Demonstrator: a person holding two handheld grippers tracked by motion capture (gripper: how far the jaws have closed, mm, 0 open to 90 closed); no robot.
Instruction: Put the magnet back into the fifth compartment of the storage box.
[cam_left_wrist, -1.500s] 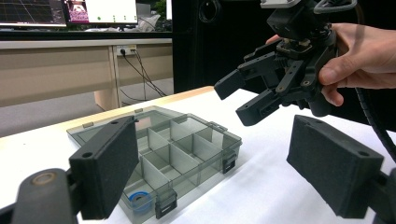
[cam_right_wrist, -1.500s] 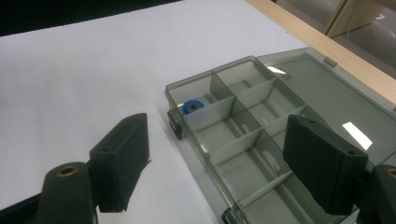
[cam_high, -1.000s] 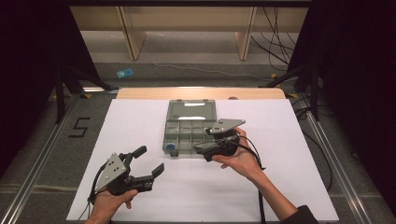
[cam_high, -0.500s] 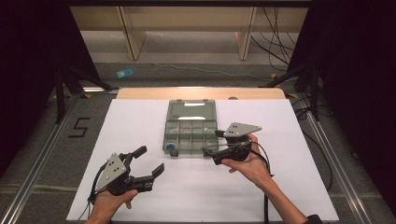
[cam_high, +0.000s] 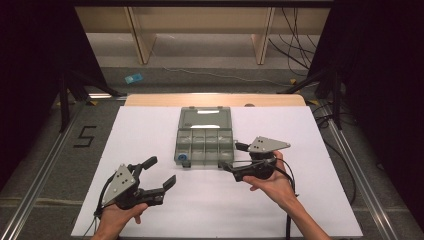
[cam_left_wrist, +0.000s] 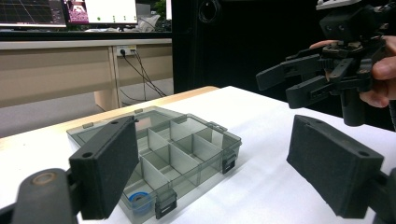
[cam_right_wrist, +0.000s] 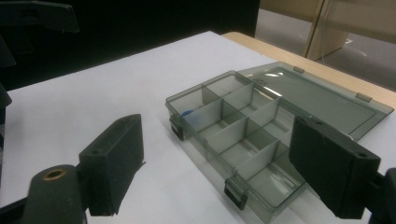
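The clear compartment box lies open on the white counter, lid flat behind it, and it looks light enough that a nudge from the right gripper, held just off its front right corner, could skid it or catch a latch. A small blue ring sits in the front left compartment. The box is ahead of both pairs of jaws, between neither. The left gripper waits well short of it. Both sets of jaws are spread and hold nothing.
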